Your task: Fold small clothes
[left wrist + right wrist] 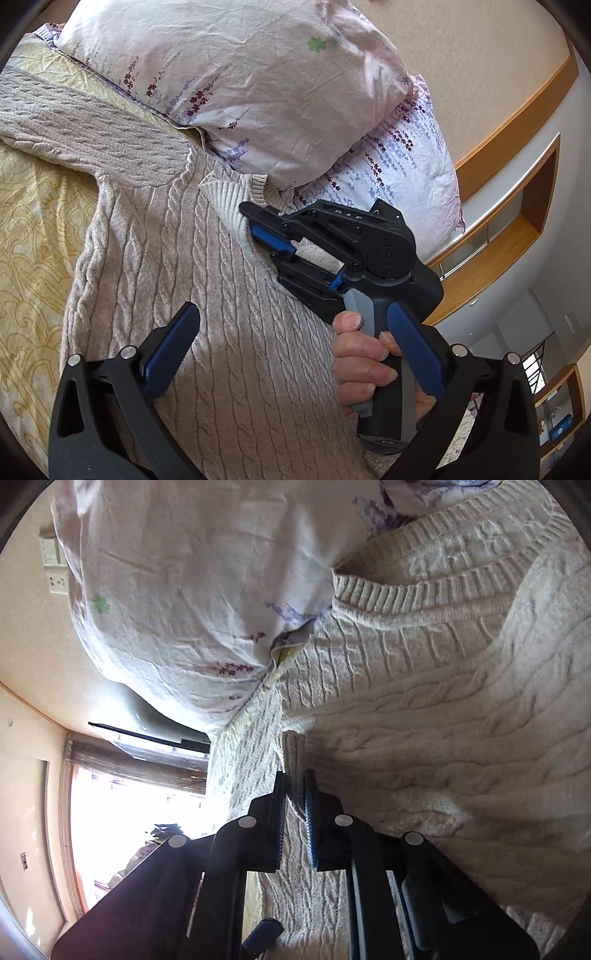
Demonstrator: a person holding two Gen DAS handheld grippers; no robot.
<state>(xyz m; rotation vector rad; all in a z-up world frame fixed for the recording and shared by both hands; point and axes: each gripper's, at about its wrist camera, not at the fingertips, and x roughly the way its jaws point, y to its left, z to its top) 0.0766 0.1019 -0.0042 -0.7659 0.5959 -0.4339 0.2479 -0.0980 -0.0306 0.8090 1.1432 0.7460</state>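
Right gripper (271,242) is clenched on the cable-knit sweater (207,280) just below its collar (232,195), probably to start a fold; left gripper (295,354) hangs released above it.

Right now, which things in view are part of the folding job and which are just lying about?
In the job:
- cable-knit sweater, spread on the bed
- right claw, shut on a fold of the sweater
- left claw, open above the sweater

Lying about:
- floral pillows
- yellow bedspread
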